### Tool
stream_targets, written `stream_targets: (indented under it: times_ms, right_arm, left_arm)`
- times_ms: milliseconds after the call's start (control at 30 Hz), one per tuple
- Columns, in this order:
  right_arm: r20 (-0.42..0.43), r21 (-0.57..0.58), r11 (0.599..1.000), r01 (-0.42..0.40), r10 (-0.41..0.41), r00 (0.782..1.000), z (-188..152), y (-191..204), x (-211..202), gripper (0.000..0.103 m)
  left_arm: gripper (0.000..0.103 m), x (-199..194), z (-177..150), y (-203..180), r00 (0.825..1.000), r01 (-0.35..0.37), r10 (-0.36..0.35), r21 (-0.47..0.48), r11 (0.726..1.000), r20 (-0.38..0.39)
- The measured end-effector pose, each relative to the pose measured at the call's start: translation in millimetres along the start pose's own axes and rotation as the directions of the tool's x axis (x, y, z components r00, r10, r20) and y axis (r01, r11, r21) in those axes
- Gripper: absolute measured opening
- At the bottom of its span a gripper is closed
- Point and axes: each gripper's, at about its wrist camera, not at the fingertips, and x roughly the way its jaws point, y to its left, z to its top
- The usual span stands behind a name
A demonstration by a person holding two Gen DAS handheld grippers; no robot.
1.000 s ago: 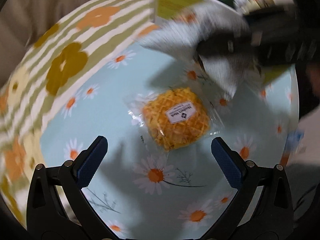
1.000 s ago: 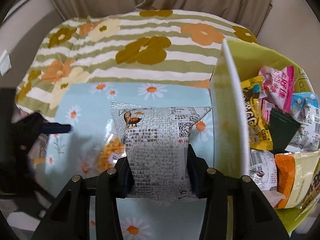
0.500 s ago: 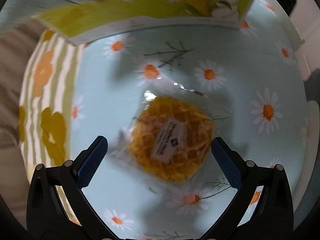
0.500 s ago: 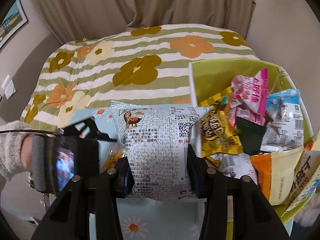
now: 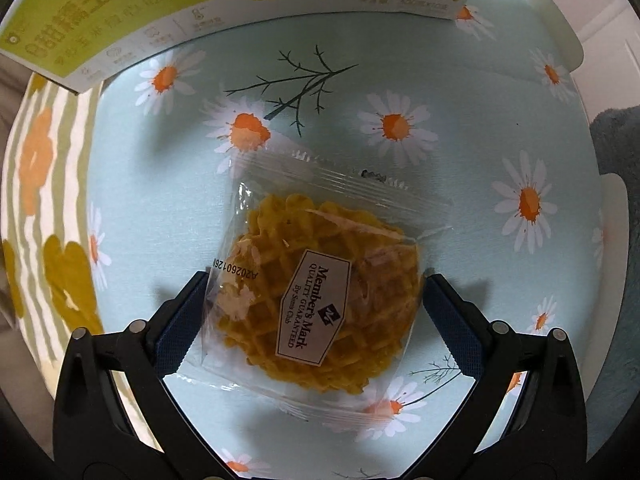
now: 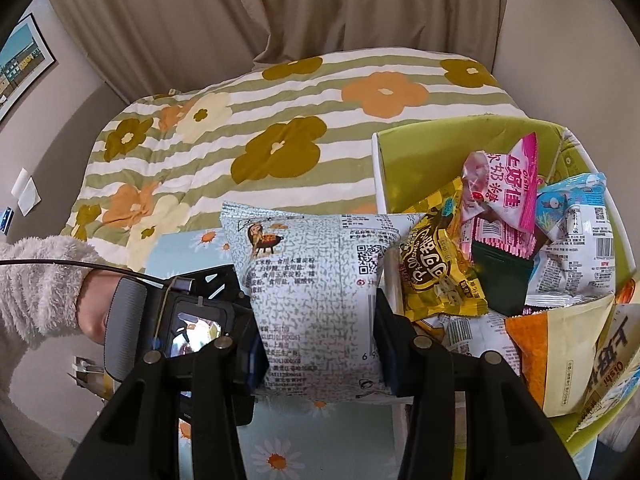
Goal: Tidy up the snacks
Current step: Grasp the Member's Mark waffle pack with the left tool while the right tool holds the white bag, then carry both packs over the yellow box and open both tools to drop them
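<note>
Box [image 6: 472, 144] already holds most snacks. R gripper [image 6: 320, 340] is clamped on grey printed bag [image 6: 312, 288], held beside box wall, not in yet. L gripper [image 5: 316, 312] is wide open, straddling waffle pack [image 5: 320, 300] on daisy cloth [image 5: 460, 80], no grip yet. Two left.

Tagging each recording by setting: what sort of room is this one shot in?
Most likely a bedroom at home. A green-striped quilt with big flower prints lies spread as on a bed, beige curtains hang behind it, and a framed picture hangs on the wall.
</note>
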Motion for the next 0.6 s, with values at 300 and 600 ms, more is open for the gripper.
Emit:
stream_targets:
  times_ms: [300,600]
  right_arm:
    - [0.003,-0.002,1.0,-0.002,0.002,1.0,0,2,0,0.042]
    - [0.051,-0.002,1.0,-0.025,0.025,0.998,1,8,-28,0.042]
  left_arm:
    - [0.08,-14,-9,-11,0.999,-0.008,0.01,-0.026,1.0,0.05]
    - [0.079,-56,-14,-16,0.994,-0.07,0.08,-0.121,0.99,0.08]
